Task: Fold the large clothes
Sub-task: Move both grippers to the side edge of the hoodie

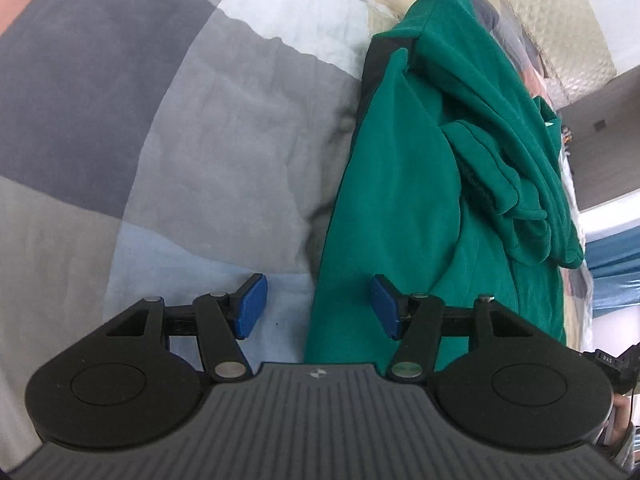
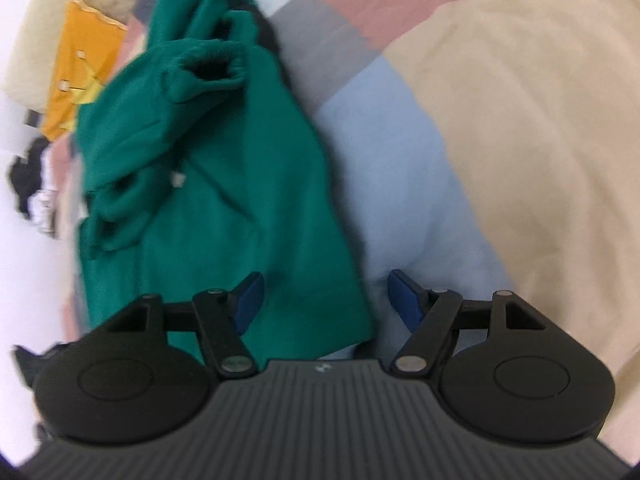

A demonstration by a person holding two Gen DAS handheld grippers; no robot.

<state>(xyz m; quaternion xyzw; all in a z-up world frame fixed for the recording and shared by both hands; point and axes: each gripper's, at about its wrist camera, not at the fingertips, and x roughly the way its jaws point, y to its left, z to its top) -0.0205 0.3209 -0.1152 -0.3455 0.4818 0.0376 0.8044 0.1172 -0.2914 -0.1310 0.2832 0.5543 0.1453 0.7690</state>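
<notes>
A patchwork bedspread (image 1: 208, 128) covers the bed ahead of the left tongs, in blocks of dark grey, mid grey, pale blue and a pink corner far to the upper left. Beyond it, at the far upper right, stands a quilted beige headboard (image 1: 560, 32), with a blue curtain (image 1: 612, 256) low on the right edge. Ahead of the right tongs the same cover shows a broad cream panel (image 2: 520, 140) to the right, a pale blue one straight ahead. An orange cloth (image 2: 84, 64) lies far off to the upper left.
</notes>
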